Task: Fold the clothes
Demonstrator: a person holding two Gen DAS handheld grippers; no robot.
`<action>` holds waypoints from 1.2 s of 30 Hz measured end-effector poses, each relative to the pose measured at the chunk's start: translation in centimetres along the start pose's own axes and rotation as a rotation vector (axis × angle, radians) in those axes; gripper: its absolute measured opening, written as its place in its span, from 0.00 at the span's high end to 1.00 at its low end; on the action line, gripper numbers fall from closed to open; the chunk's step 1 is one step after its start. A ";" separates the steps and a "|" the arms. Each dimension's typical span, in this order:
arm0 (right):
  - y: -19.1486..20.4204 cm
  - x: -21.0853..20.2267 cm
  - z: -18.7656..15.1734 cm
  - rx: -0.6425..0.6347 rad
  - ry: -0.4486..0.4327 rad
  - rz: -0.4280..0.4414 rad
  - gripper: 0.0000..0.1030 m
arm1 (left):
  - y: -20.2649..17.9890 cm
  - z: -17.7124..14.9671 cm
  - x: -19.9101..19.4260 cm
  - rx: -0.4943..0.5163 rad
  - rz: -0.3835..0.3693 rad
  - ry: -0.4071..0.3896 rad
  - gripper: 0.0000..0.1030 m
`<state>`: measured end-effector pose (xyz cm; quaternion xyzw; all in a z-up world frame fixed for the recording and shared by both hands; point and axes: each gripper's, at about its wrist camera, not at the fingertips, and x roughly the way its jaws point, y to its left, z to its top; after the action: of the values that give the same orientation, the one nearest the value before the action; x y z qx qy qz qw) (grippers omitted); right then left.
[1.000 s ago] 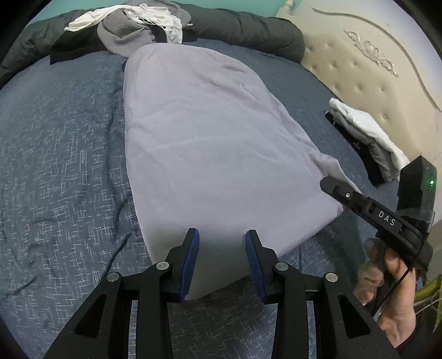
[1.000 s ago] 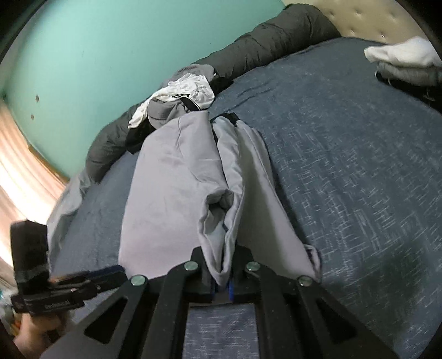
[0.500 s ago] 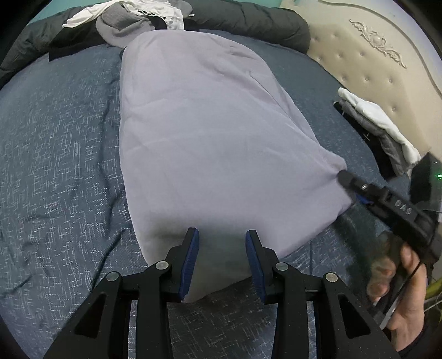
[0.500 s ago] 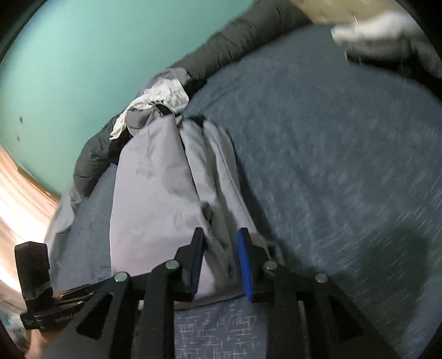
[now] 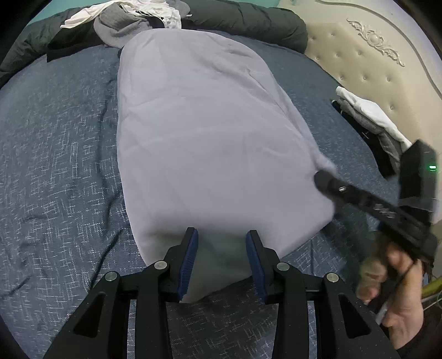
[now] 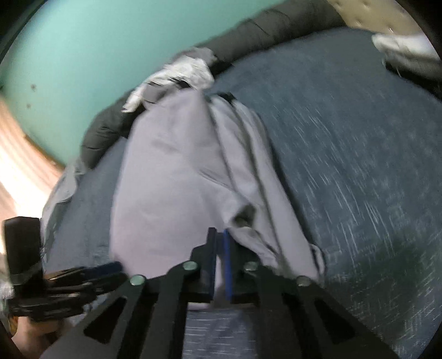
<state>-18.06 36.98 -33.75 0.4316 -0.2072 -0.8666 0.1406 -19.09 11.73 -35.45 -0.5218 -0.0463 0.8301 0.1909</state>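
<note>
Two grippers: we hold one in each hand over the bed, both at the near edge of the garment.
Garment: we see a pale lilac-grey garment spread lengthwise on the blue flecked bedcover, its near hem toward us and its far end touching the clothes heap.
Left gripper: our left gripper sits at the near hem with its blue-padded fingers spread wide; cloth lies between them but they do not pinch it.
Right gripper: our right gripper is at the garment's right near corner; in the left wrist view its tip touches that corner.
Right fingers: they stand nearly together with a narrow slit between the pads, where pale cloth shows; the view is blurred and we cannot tell whether they grip it.
Right edge of garment: from the right wrist view we see long bunched folds running along this side.
Hand: our right hand wraps the gripper's handle at the lower right of the left wrist view.
Clothes heap: grey and white clothes lie piled at the far end.
Dark quilt: a rolled dark quilt runs along the far side.
Folded stack: white, grey and black folded pieces sit near the tufted cream headboard.
Wall: teal, behind the quilt.
</note>
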 end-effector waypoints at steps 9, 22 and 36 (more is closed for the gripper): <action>-1.6 0.3 -0.4 0.019 0.018 -0.063 1.00 | 1.2 0.0 -2.7 -0.022 -0.013 -0.048 0.61; -2.3 0.3 -0.1 0.054 0.029 -0.034 1.00 | 4.4 -1.4 0.7 -0.139 -0.056 0.002 0.62; -4.4 -4.3 1.2 0.177 -0.095 0.030 0.99 | 3.3 -1.3 0.5 -0.119 -0.031 -0.012 0.62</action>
<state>-16.78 42.93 -32.27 0.3975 -0.2957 -0.8623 0.1050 -19.00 8.69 -37.43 -0.5264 -0.1047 0.8260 0.1721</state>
